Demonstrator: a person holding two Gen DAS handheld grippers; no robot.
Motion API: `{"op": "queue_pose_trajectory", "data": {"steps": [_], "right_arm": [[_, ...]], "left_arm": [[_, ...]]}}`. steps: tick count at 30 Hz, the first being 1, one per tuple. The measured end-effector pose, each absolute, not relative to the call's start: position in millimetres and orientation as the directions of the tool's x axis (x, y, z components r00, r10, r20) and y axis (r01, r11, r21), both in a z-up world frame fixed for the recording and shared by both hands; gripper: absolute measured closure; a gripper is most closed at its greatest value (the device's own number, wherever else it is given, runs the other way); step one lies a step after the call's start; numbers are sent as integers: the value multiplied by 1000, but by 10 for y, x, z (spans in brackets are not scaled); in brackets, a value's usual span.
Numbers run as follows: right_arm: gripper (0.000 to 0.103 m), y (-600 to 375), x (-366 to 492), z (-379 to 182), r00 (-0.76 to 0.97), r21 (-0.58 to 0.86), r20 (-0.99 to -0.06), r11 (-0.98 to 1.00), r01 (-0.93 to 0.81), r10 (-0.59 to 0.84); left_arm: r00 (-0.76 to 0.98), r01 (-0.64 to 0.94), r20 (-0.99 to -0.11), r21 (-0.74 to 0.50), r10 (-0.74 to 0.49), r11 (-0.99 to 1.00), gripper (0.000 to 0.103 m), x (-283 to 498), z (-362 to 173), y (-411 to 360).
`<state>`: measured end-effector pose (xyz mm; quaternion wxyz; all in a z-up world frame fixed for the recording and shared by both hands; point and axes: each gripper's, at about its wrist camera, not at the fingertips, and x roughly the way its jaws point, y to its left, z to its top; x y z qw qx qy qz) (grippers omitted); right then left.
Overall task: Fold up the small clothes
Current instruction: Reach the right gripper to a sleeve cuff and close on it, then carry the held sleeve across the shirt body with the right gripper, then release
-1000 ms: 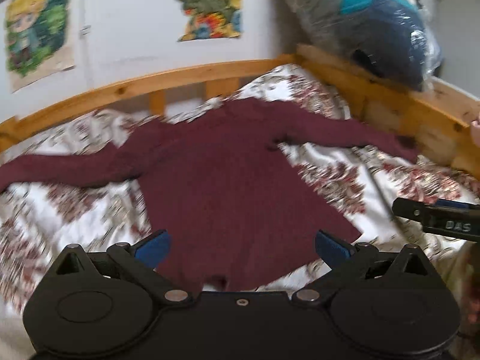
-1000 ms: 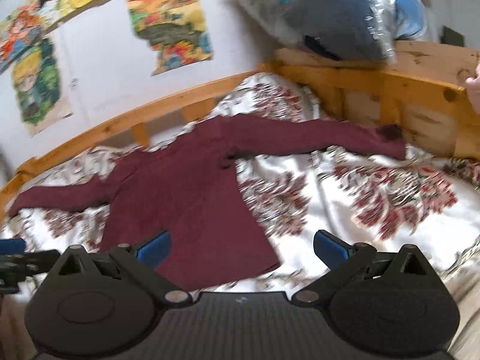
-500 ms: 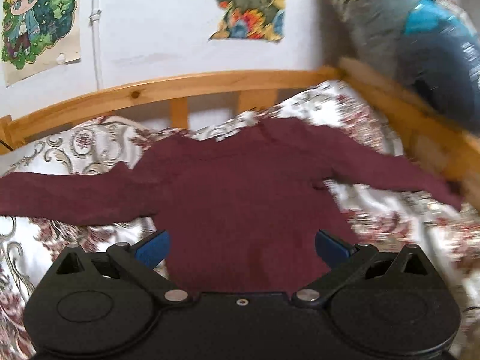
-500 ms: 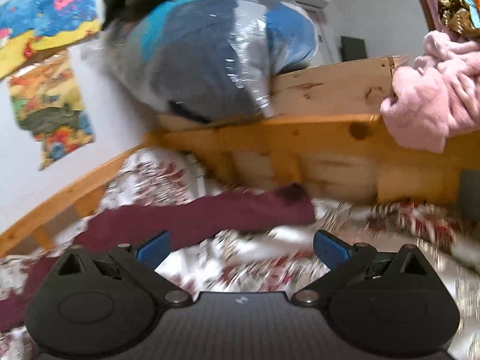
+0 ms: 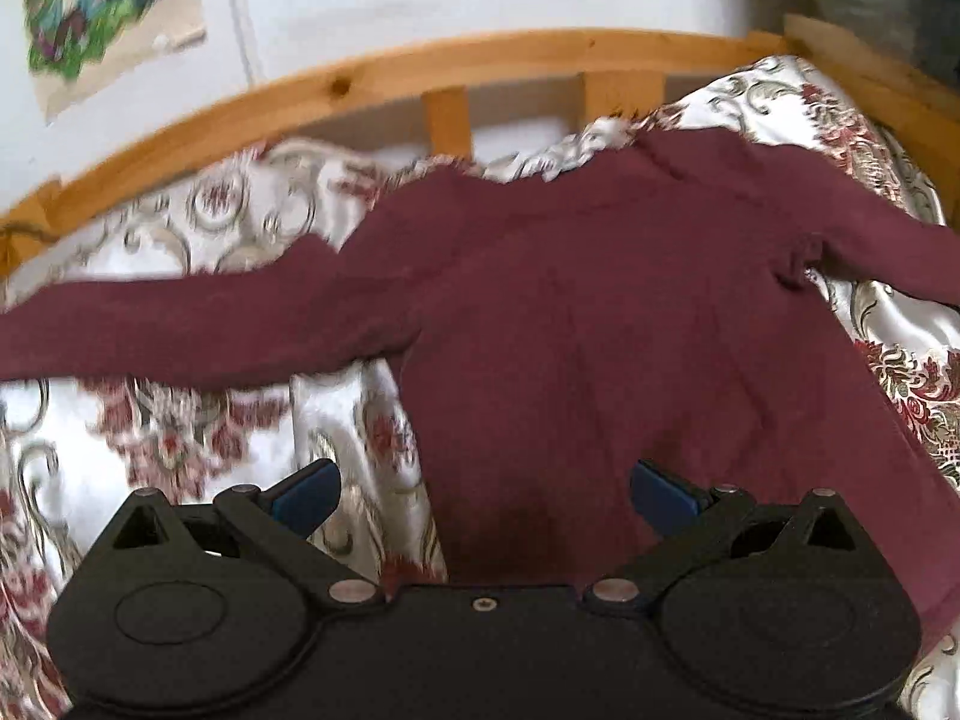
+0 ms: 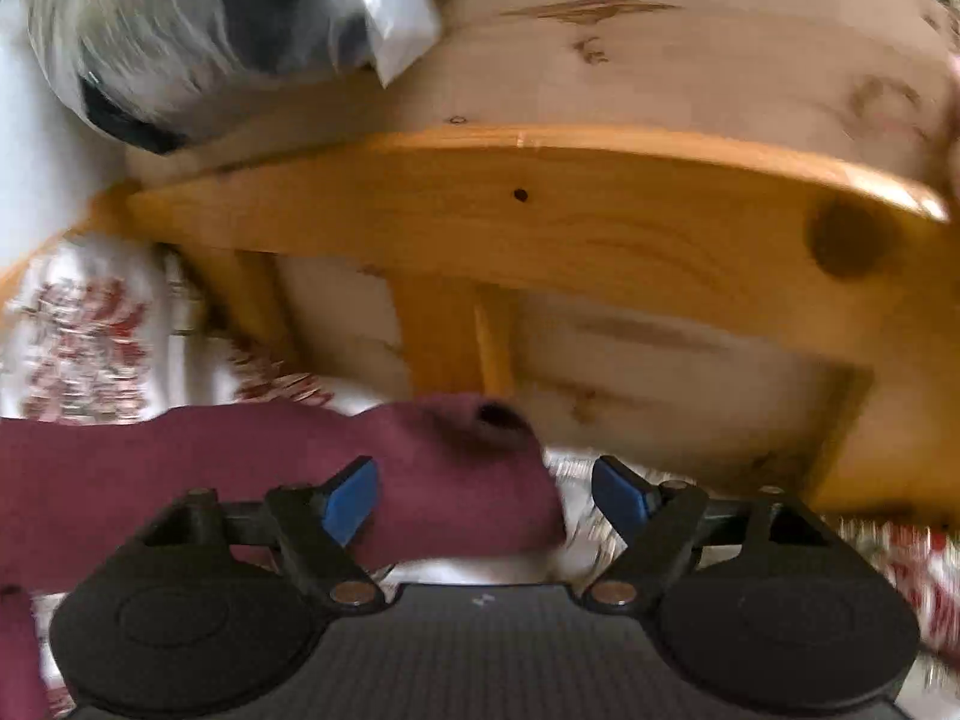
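We have the maroon long-sleeved top [image 5: 600, 324] lying flat and face up on the patterned bedspread [image 5: 180, 432], its neck toward the wooden bed rail [image 5: 420, 69] and its two sleeves stretched out sideways — so the long axis of each sleeve runs across the bed, square to the body of the garment. Our left gripper [image 5: 483, 489] hangs over the lower left edge of the body, jaws spread wide with nothing between the pads; the hem corner lies just under and ahead of it, and the left sleeve [image 5: 180, 330] reaches away to its left.

The relation that matters is on the other side: our right gripper [image 6: 483, 492] has come up to the very end of the right sleeve [image 6: 240, 468], close under the wooden footboard [image 6: 540, 222]. The open cuff [image 6: 495, 417] lies just ahead of the fingertips and slightly left of centre, the sleeve trailing off to the left toward the body. Its jaws have just been narrowing but are not pressed on anything; the cuff end sits between the pads without being pinched yet.

We judge the right hand far the nearer to a sleeve end; a short push forward and a close should take the cuff, to be carried leftward over the body.
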<state>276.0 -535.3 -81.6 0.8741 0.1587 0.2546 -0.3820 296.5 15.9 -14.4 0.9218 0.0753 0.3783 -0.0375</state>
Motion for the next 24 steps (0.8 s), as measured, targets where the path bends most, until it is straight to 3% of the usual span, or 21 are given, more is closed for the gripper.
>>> {"op": "queue_pose_trajectory", "data": {"steps": [2, 3, 6, 10, 18, 24], "right_arm": [[22, -5402, 2836, -895, 554, 44, -553, 643, 765, -622], [28, -5430, 2863, -926, 550, 42, -551, 637, 769, -627], [64, -5522, 2876, -1041, 532, 60, -589, 624, 779, -608], [87, -5522, 2854, -1028, 558, 77, -574, 639, 766, -600], [94, -5173, 2689, -643, 625, 90, -496, 680, 728, -603], [95, -4333, 2711, -4, 788, 111, -386, 824, 556, -480]], "left_arm": [[690, 115, -723, 54, -41, 992, 1, 2973, -141, 233], [684, 105, -728, 41, -43, 994, 1, 2965, -147, 237], [671, 82, -739, 3, -53, 997, 1, 2968, -134, 287], [663, 77, -747, 2, -50, 997, 1, 2997, -105, 319], [693, 59, -714, -83, -100, 995, 1, 2942, 162, 595], [716, -5, -693, -129, -87, 992, 1, 2927, 150, 854]]}}
